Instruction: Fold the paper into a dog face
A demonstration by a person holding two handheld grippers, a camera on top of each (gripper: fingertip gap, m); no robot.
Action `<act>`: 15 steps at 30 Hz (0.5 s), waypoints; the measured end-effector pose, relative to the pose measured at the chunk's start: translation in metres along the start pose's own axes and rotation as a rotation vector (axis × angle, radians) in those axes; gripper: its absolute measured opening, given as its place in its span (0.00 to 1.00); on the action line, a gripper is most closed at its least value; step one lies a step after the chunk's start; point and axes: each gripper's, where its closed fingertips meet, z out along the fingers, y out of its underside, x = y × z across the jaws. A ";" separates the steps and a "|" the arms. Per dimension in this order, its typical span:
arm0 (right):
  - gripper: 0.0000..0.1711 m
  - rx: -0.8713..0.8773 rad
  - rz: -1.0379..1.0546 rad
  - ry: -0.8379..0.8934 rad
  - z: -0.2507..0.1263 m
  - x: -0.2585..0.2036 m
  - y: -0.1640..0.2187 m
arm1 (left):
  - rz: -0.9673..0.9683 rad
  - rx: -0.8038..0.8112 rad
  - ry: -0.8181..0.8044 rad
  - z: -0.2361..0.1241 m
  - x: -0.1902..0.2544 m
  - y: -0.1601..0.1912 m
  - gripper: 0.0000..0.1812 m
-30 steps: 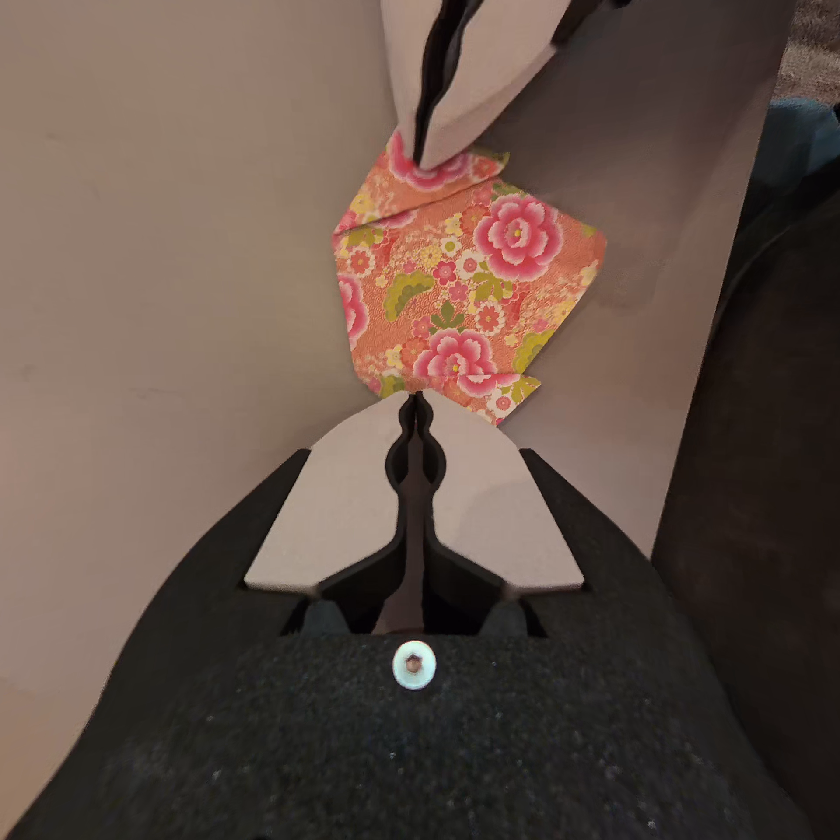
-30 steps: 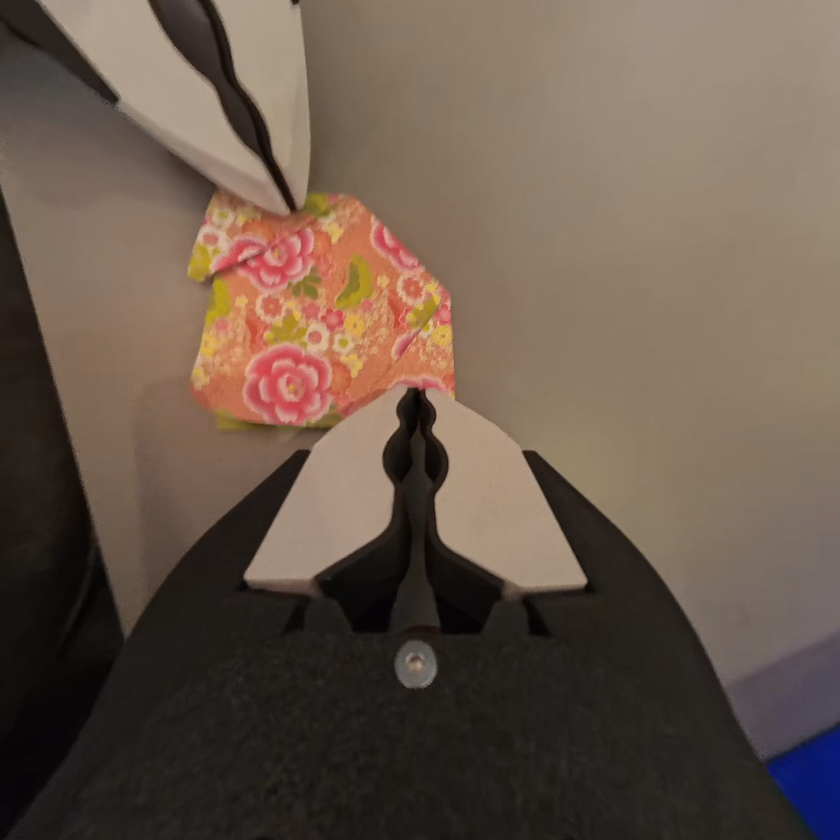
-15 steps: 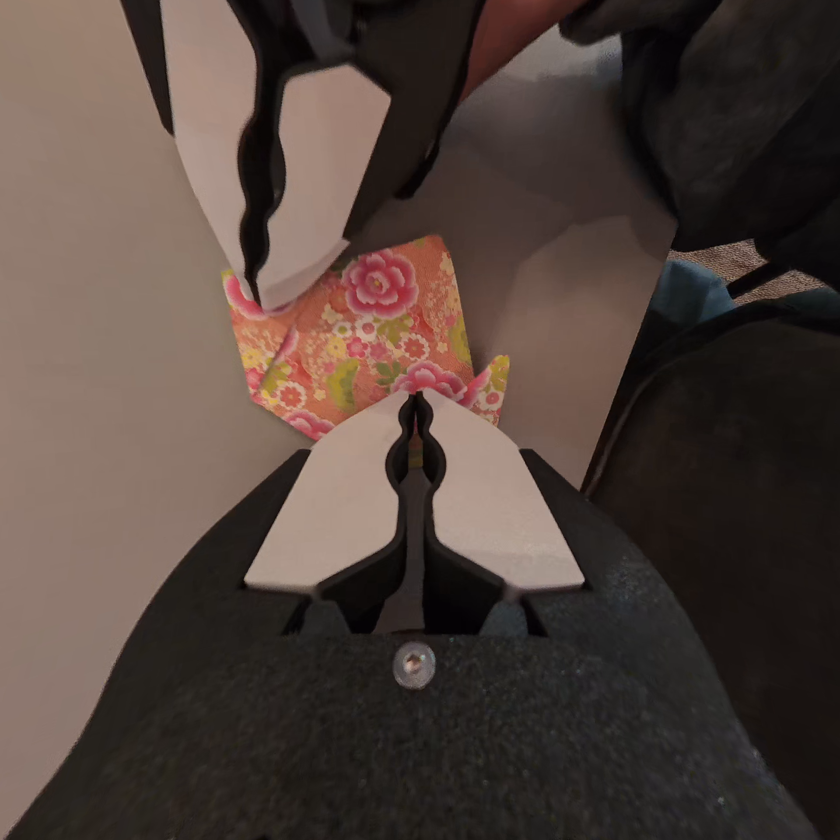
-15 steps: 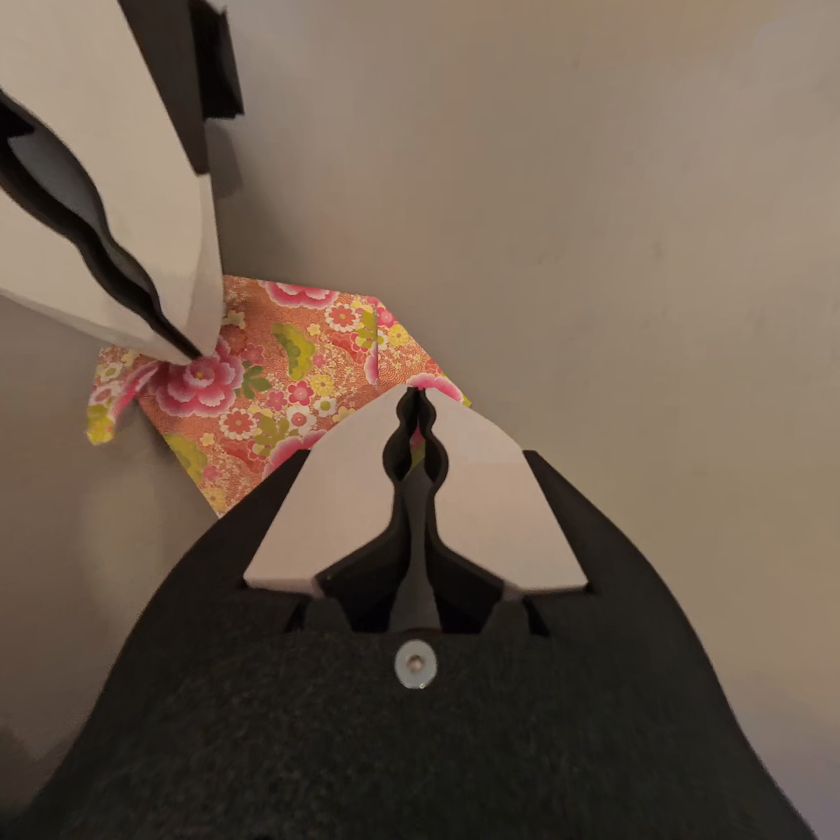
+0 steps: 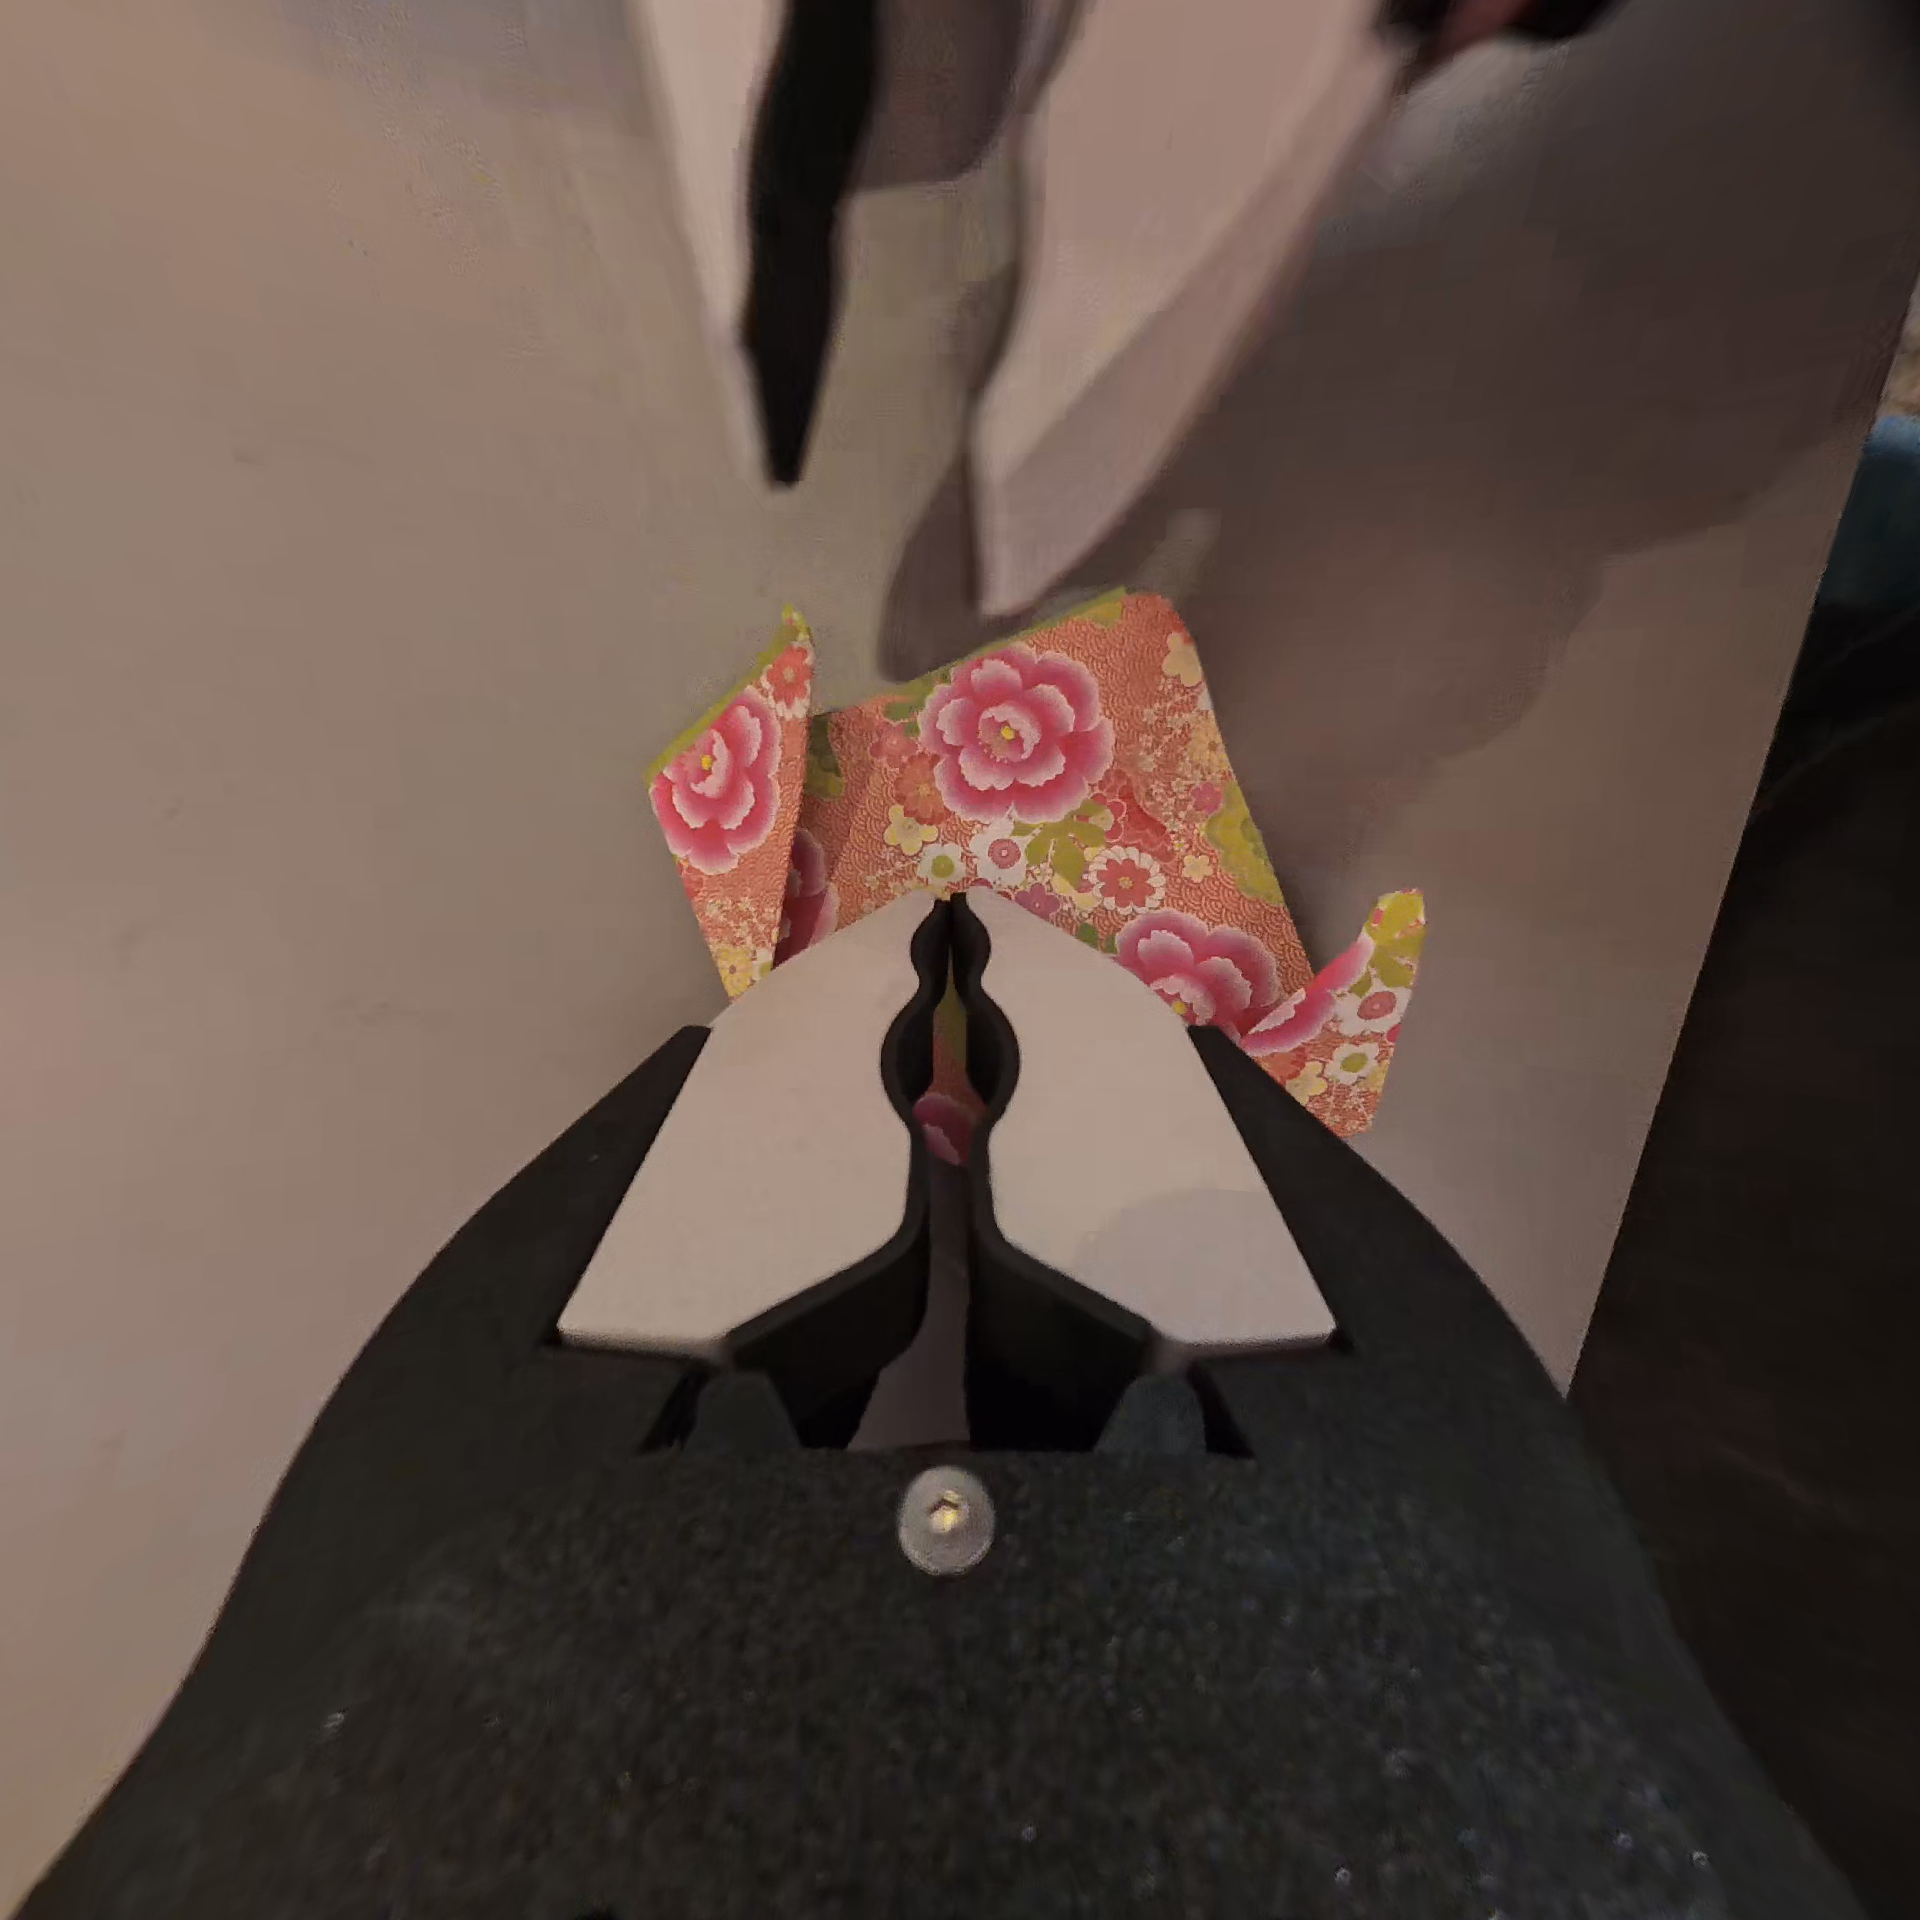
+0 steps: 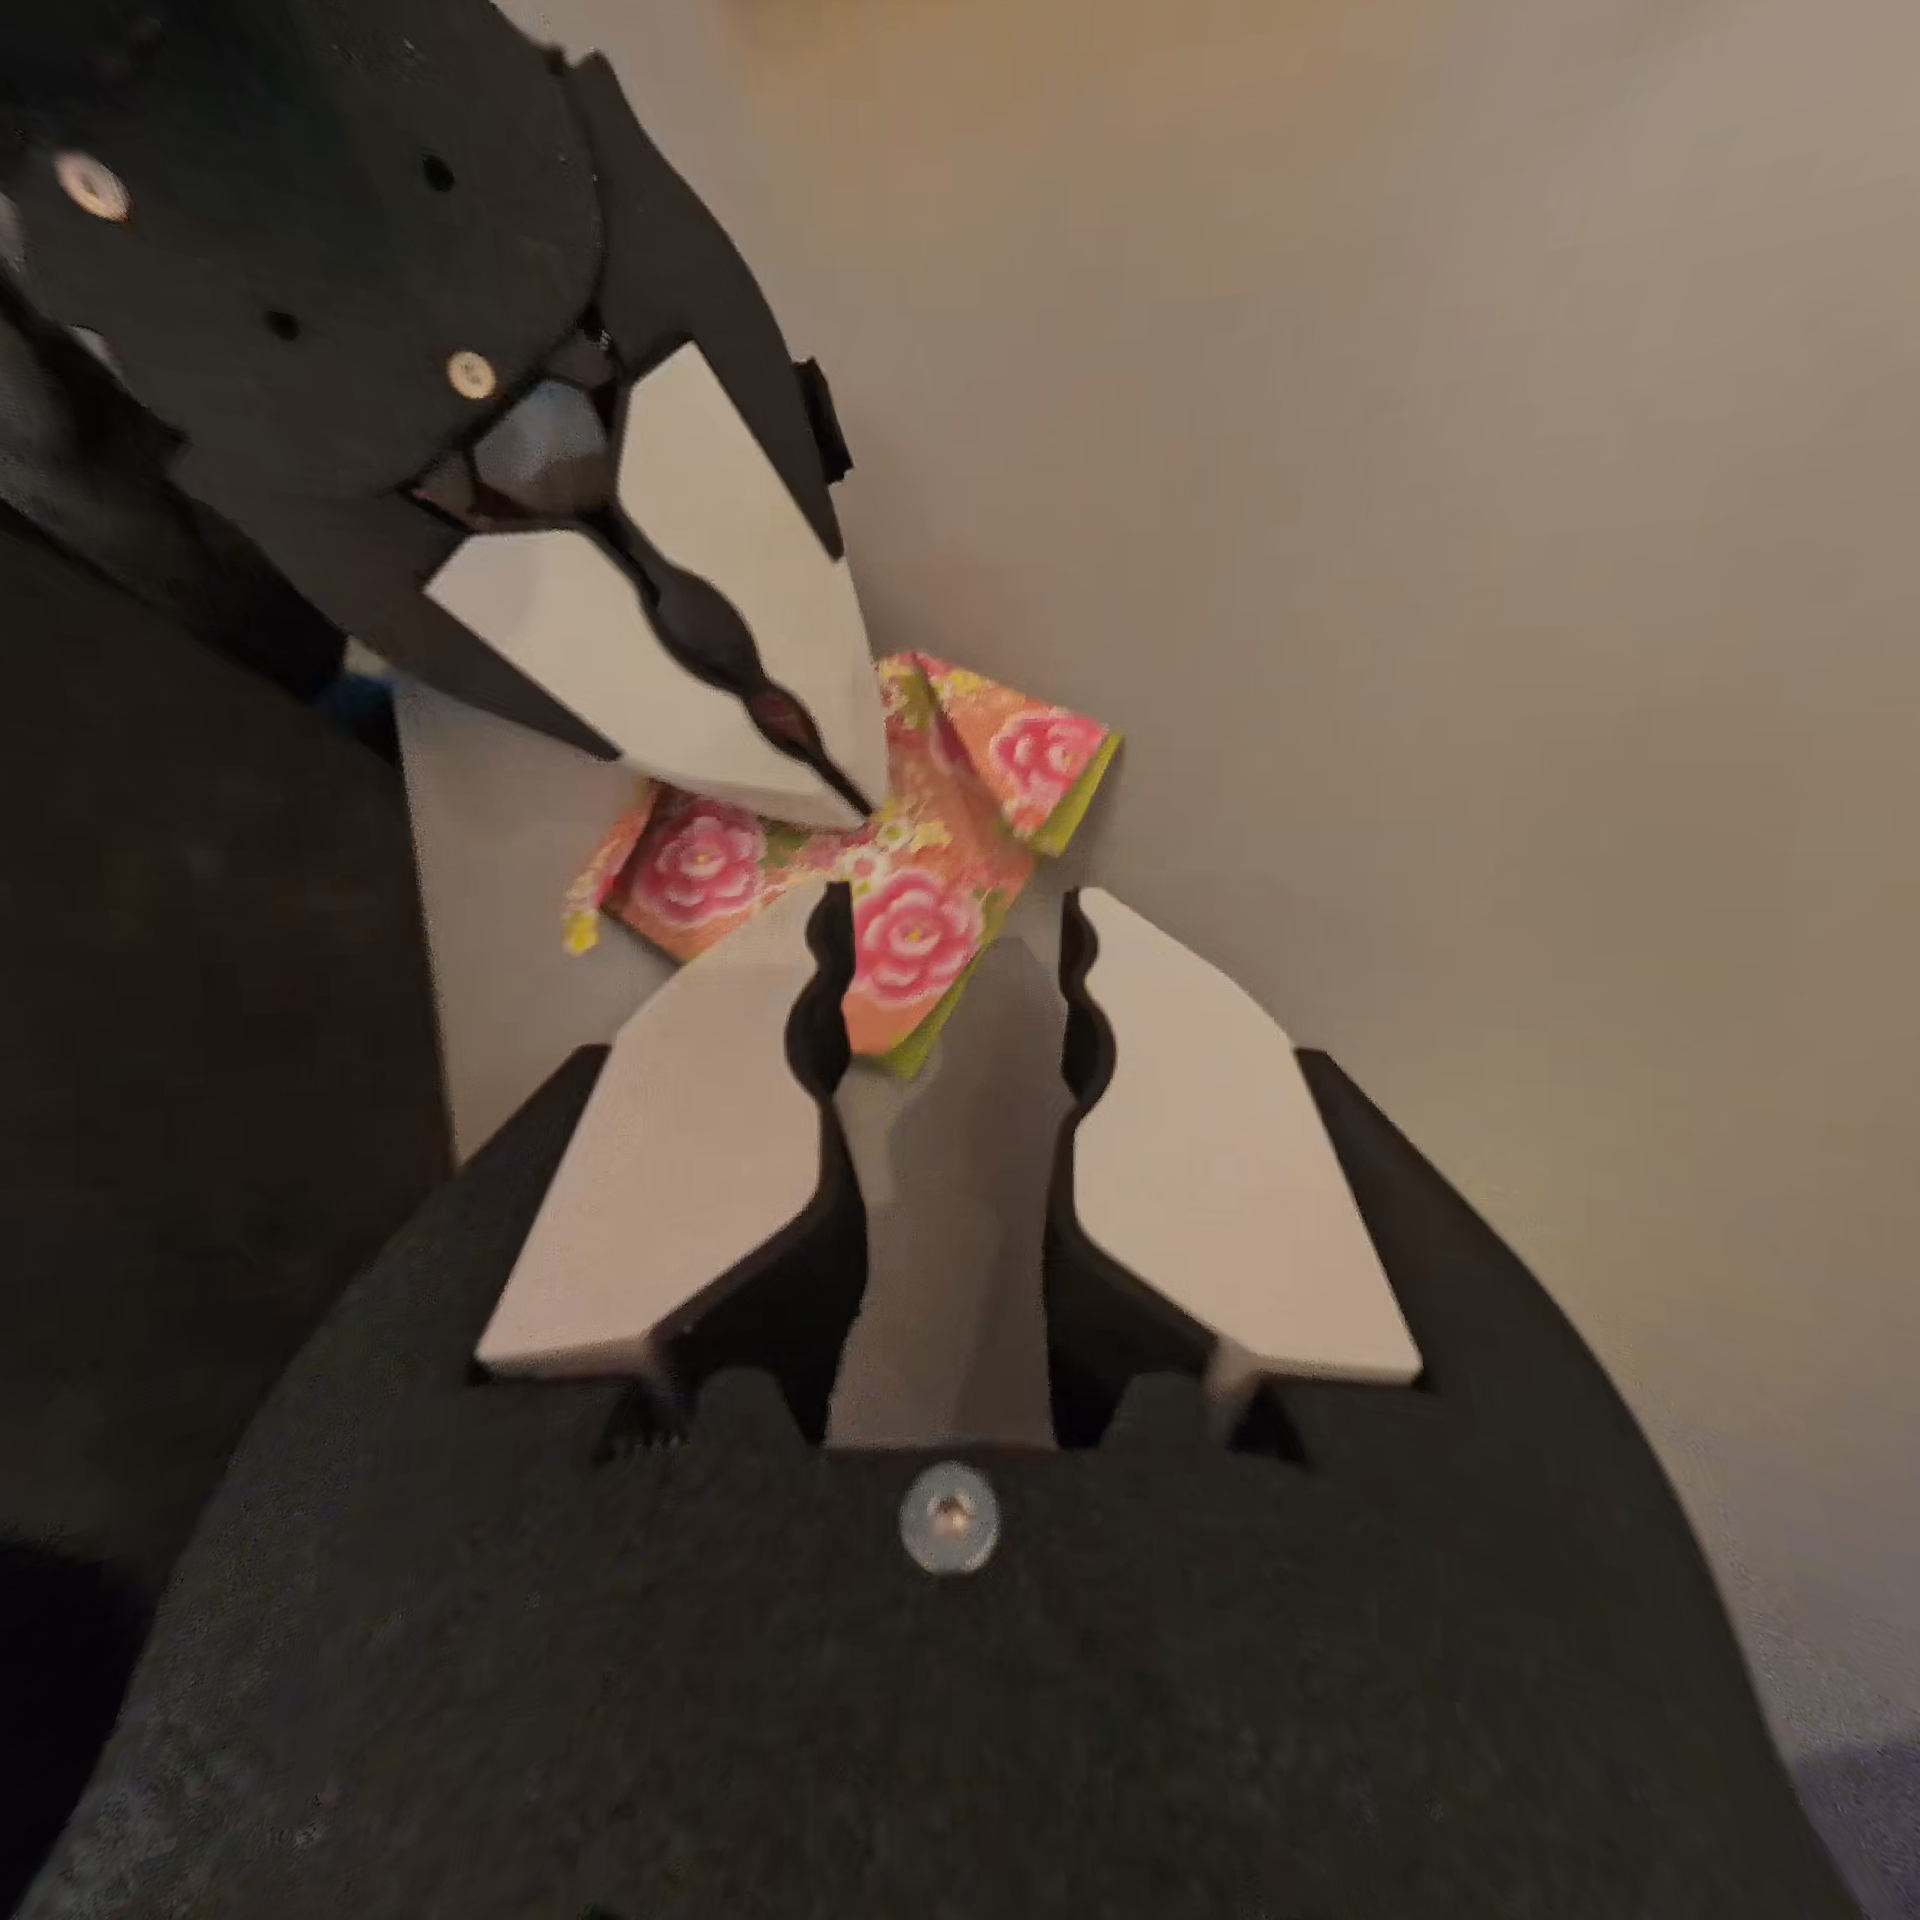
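The folded floral paper (image 5: 1039, 810), orange and pink with a green back, lies on the beige table (image 5: 312, 727). Two of its corner flaps stand up, one on each side. My left gripper (image 5: 951, 906) is shut on the paper's near edge, and paper shows in the gap between its jaws. My right gripper (image 5: 894, 540) hangs blurred just above the paper's far edge, open. In the right wrist view the right gripper (image 6: 956, 899) is open with a corner of the paper (image 6: 914, 935) between its fingertips. The left gripper (image 6: 862, 816) pinches the paper from the upper left.
The table's edge runs down the right of the left wrist view, with a dark cushioned thing (image 5: 1766, 1247) beyond it. The same dark mass (image 6: 208, 935) fills the left of the right wrist view. A blue patch (image 6: 1860, 1766) shows at the bottom right. Spacing between my two grippers at the tips: around 6 cm.
My right gripper has opened and let go of the paper, lifting slightly. My left gripper stays shut on the paper. The paper has turned and its side flaps have sprung up.
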 end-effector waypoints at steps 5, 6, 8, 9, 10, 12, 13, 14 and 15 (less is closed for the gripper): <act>0.24 -0.050 0.222 0.181 0.006 -0.022 0.044 | -0.048 0.025 -0.048 0.000 0.000 0.000 0.00; 0.25 -0.042 0.247 0.217 0.008 -0.021 0.046 | -0.050 0.025 -0.055 0.000 0.000 0.000 0.00; 0.23 -0.037 0.296 0.288 0.006 -0.017 0.048 | -0.063 0.034 -0.061 0.000 0.000 0.000 0.00; 0.23 -0.035 0.314 0.296 0.007 -0.017 0.047 | -0.071 0.043 -0.061 0.000 0.000 0.000 0.00; 0.23 -0.025 0.329 0.307 0.007 -0.015 0.046 | -0.082 0.052 -0.057 0.000 0.000 0.000 0.00; 0.23 0.008 0.345 0.295 0.011 -0.013 0.041 | -0.103 0.064 -0.046 0.000 0.000 -0.001 0.00; 0.22 0.018 0.363 0.287 0.012 -0.012 0.039 | -0.108 0.066 -0.043 0.000 0.000 -0.001 0.00; 0.21 0.022 0.384 0.279 0.013 -0.011 0.038 | -0.112 0.068 -0.042 0.000 0.000 -0.001 0.00; 0.21 0.022 0.402 0.276 0.013 -0.011 0.037 | -0.115 0.070 -0.042 0.000 0.000 -0.001 0.00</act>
